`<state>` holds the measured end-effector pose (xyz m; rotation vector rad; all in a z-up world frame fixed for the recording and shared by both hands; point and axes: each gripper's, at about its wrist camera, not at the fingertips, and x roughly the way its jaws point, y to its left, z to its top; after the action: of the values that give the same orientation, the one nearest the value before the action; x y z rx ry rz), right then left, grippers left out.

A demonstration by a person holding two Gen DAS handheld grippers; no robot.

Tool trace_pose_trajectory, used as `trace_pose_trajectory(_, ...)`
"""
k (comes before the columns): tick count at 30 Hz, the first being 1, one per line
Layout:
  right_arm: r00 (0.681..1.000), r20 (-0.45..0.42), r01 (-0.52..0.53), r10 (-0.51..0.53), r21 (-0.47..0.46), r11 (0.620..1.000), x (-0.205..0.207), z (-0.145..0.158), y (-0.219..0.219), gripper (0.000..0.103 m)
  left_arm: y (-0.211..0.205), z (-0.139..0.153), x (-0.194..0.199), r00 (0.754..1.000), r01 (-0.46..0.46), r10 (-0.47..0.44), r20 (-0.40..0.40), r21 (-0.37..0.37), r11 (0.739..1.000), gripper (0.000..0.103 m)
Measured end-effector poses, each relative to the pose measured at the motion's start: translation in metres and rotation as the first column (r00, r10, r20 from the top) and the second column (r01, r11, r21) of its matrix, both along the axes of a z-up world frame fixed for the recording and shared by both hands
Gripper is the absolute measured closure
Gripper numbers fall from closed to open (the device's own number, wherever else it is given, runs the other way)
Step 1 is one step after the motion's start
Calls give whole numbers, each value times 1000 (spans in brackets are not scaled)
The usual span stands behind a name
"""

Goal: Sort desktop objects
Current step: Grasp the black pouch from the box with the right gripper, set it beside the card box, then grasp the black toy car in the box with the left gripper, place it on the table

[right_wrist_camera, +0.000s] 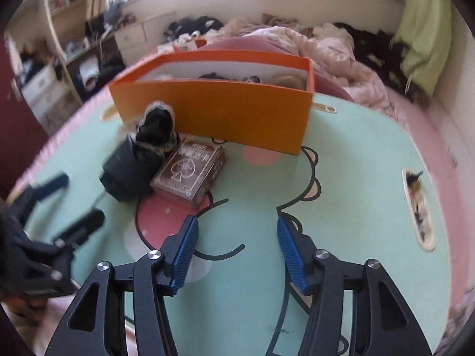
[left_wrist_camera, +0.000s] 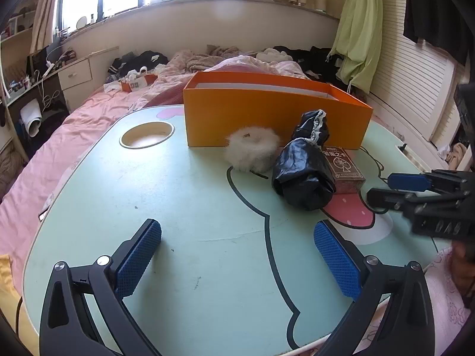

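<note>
Left gripper (left_wrist_camera: 237, 262): fingers spread wide, empty, over the tabletop's (left_wrist_camera: 190, 207) near edge.
Right gripper (right_wrist_camera: 236, 255): fingers apart, nothing between them.
Orange box (left_wrist_camera: 276, 118): far edge.
Card pack (right_wrist_camera: 190, 175), black bundle (left_wrist_camera: 302, 172), white fluffy ring (left_wrist_camera: 252, 151): just before the box.

Table (left_wrist_camera: 184, 207): smooth matt mint laminate. Orange box (left_wrist_camera: 267, 118): matt cardboard. White puff (left_wrist_camera: 252, 149): fluffy fur. Black bundle (left_wrist_camera: 302, 175): glossy crinkled plastic, lace trim. Card pack (right_wrist_camera: 190, 175): shiny film wrap.
</note>
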<state>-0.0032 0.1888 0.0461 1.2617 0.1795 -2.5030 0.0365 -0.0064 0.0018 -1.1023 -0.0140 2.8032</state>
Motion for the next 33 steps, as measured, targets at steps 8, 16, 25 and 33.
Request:
trace_pose_trajectory(8,1000,22,7,-7,6,1000,-5,-12,-1,0,-6,26,-18,1000,6,-5,-7,75,997,1)
trace_pose_trajectory(16,1000,22,6,-6,6,1000,-8,-14,-3,0,19,107,-123,986,138,-148,81,112,984,1)
trace_pose_trajectory(25,1000,21,3,-3,2,1000,-8,-13,-4,0,58,56,-252,889,165,-171,426,51,985,16)
trace_pose_trajectory(33,1000,21,3,-3,1,1000,-10,-12,-6,0,68,18,-272,840,158,-153,520,34,987,16)
